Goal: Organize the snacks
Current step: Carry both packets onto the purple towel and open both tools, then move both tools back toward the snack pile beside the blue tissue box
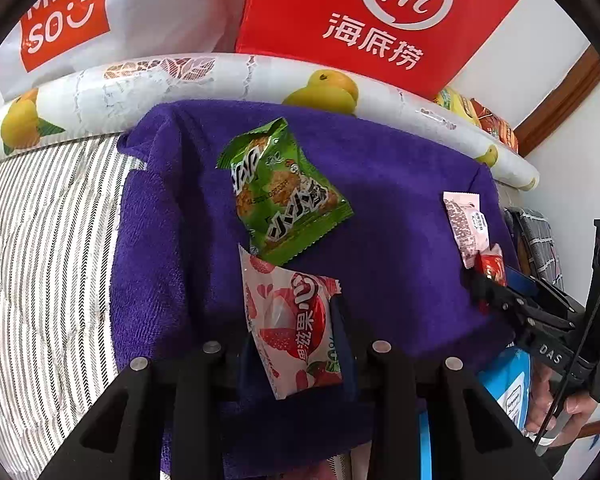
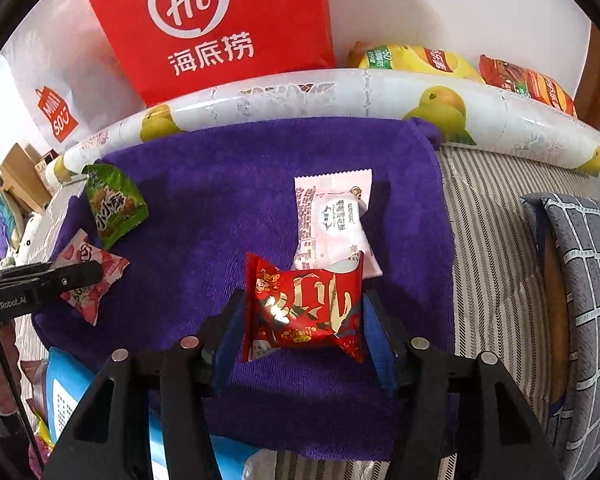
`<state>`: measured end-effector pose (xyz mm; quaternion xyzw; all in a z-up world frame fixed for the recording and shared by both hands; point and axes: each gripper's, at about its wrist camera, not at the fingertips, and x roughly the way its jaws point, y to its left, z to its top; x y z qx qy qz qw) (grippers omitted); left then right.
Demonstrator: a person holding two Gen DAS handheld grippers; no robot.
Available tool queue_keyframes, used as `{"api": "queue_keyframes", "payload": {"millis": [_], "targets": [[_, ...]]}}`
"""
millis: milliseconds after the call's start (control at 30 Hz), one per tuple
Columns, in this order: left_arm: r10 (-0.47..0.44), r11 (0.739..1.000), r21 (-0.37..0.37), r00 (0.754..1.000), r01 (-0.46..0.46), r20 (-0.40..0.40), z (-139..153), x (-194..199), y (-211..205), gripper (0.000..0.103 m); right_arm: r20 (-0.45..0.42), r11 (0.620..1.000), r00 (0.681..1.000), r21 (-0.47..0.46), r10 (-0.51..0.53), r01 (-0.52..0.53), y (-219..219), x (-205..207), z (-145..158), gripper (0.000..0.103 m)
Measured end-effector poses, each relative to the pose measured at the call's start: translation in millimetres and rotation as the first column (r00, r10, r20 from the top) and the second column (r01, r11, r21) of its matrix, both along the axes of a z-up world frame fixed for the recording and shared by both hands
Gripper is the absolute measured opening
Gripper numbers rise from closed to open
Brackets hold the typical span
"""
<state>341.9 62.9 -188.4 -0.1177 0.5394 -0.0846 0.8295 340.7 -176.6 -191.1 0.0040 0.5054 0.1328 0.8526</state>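
Biggest worry here is the left gripper point(image 1: 296, 344): its jaws are pinched tight on the pink-and-white crinkly lychee jelly packet point(image 1: 292, 328), and it only has the near end of it. That film is slippery and the packet is soft, so my guess is it could slide out or swing round if it's lifted fast. It also overlaps the near corner of the green foil cracker packet point(image 1: 284, 192), so dragging it could shove the green one out of place.

The right gripper point(image 2: 304, 320) is the other risk. The shiny red foil candy packet point(image 2: 304, 308) sits between its blue pads point(image 2: 380, 344), but there's a visible gap on the right side, so the jaws look parted and not pressing. The red packet lies on the near end of the pale pink rectangular wafer packet point(image 2: 332, 220). If the gripper pulls back crooked, a finger might catch the red one and knock both.

Where stuff is: everything sits on the purple fluffy towel point(image 1: 400, 160). Green packet is around the towel's middle towards its far edge, jelly packet just nearer than it, touching. Pink wafer and red candy are over by the towel's right edge in the left wrist view, well apart from the other pair. Both grippers point down at the towel from its near edge.
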Motion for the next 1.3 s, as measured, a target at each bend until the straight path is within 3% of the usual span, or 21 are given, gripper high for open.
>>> {"api": "queue_keyframes", "payload": {"millis": [167,267,300,500,867,1300], "targets": [[-0.018,1.0,-0.002,1.0,0.018,-0.012,-1,-1,-2,0.034,0.008,1.0,1.0,-0.023,0.009,-0.008,3,-4,5,0.074],[-0.027,1.0,0.01,1.0,0.027,0.0,5,-5,-4,0.058,0.022,1.0,1.0,-0.028,-0.001,0.001,2,-8,11,0.074],[-0.029,0.999,0.014,1.0,0.029,0.01,8,-6,-4,0.061,0.027,1.0,1.0,-0.024,-0.006,0.007,1,-9,14,0.074],[-0.037,0.999,0.042,0.998,0.034,0.054,29,-17,-2,0.062,0.061,0.999,0.997,0.006,-0.045,0.045,-6,-20,35,0.074],[-0.006,1.0,0.019,0.993,0.004,0.119,73,-59,24,0.062,0.131,0.997,0.989,-0.023,-0.07,0.074,1,-65,71,0.074],[0.0,1.0,0.003,0.978,0.0,0.208,123,-126,34,0.068,0.118,0.996,0.99,0.042,-0.08,0.075,-1,-136,94,0.074]]}}
